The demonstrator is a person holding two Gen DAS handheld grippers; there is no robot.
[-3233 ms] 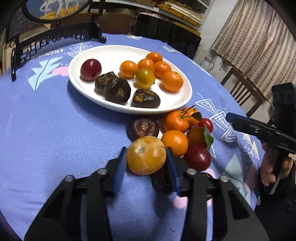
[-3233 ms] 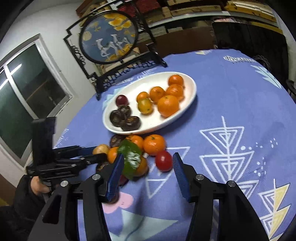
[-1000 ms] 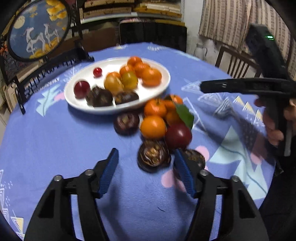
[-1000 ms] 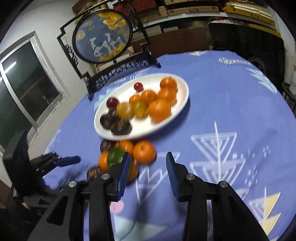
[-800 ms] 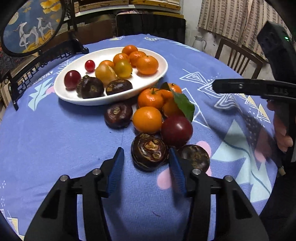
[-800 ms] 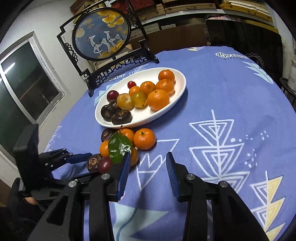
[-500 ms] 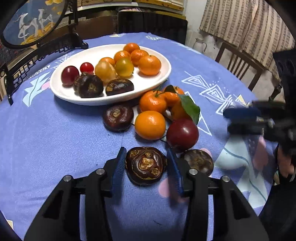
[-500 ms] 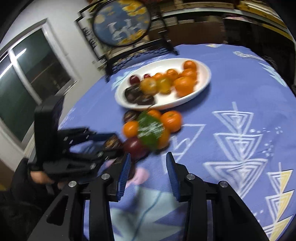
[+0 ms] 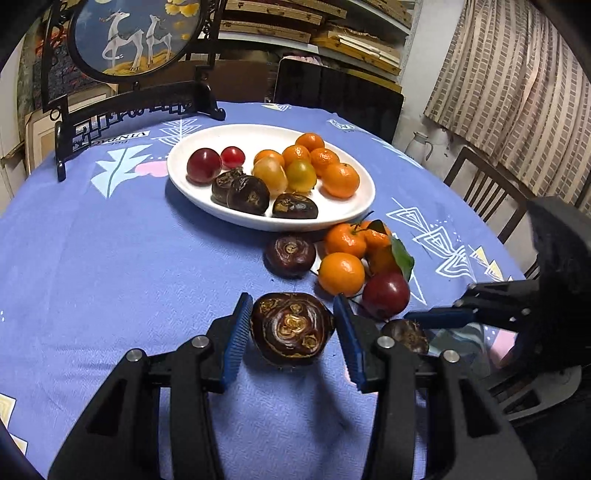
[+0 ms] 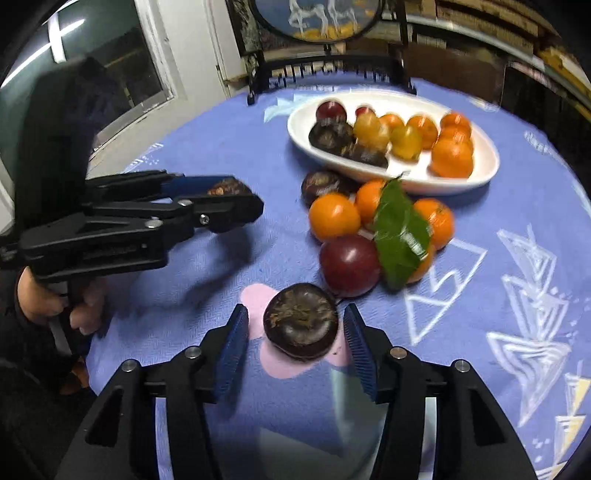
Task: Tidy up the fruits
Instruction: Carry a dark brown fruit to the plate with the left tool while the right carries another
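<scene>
A round deer-painted screen (image 9: 135, 35) stands on the blue patterned tablecloth (image 9: 110, 266).

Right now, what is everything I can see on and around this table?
Plate: one, white, mid-table.
Plate mandarins: five, orange, plate's right part.
Yellowish fruits: two, yellow-orange and yellow-green, plate middle.
Plate plum: one, dark red, plate's left.
Cherry tomato: one, red, beside that plum.
Plate water chestnuts: three, dark brown, near rim.
Loose mandarins: about four, orange, one green leaf, cloth before plate.
Loose plum: one, dark red, beside them.
Loose water chestnuts: two, dark brown, on cloth.
Tablecloth: one, blue, patterned.
Screen ornament: one, black-framed, behind plate.
Left gripper: black, shut on held water chestnut.
Right gripper: black, open around one loose chestnut.
</scene>
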